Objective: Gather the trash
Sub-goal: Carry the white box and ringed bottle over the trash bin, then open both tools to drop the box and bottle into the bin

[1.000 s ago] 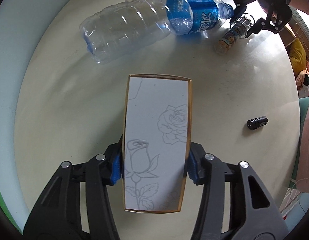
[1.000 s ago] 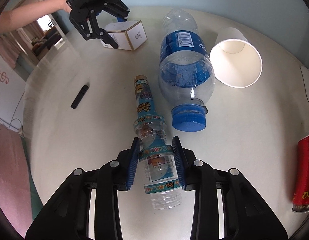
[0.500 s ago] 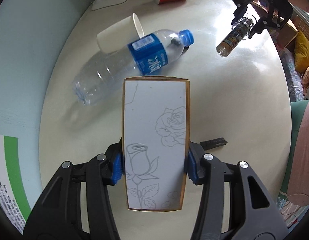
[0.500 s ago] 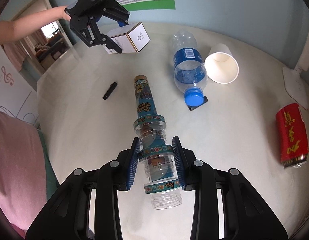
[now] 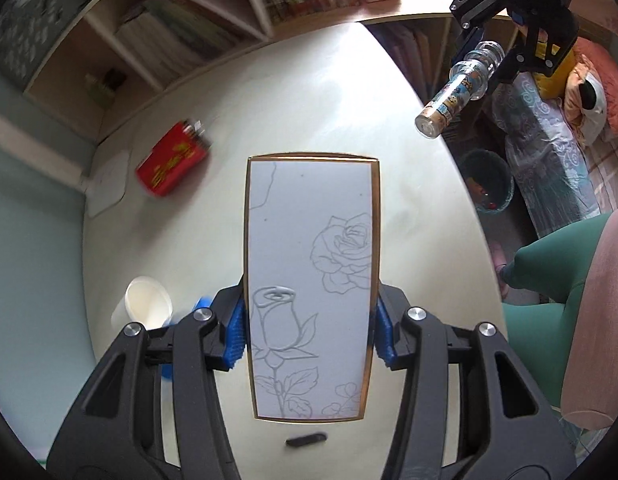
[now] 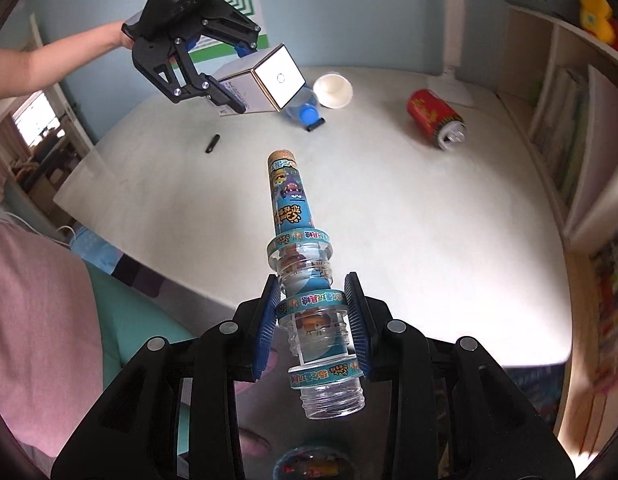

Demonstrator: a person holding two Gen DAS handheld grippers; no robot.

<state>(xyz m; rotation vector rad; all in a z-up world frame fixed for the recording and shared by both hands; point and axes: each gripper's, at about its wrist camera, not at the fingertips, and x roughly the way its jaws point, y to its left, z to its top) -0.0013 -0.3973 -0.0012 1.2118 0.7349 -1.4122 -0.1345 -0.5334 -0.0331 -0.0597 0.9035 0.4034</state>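
Note:
My left gripper (image 5: 311,332) is shut on a white box with gold trim and rose drawings (image 5: 311,280), held well above the round table; it also shows in the right wrist view (image 6: 265,82). My right gripper (image 6: 313,320) is shut on a small clear bottle with a blue cartoon label (image 6: 305,276), lifted past the table's edge; it shows in the left wrist view (image 5: 455,94). On the table lie a red can (image 6: 435,116), a white paper cup (image 6: 333,90) and a blue-capped water bottle (image 6: 303,110).
A teal bin (image 5: 487,184) stands on the floor beside the table. A small black stick (image 6: 212,143) lies on the table (image 6: 389,200). Bookshelves (image 5: 197,40) run behind it. A person's leg (image 5: 549,256) is at the right.
Both grippers have risen high above the table with their loads. The water bottle, cup and can now look far smaller, and the bin has come into view.

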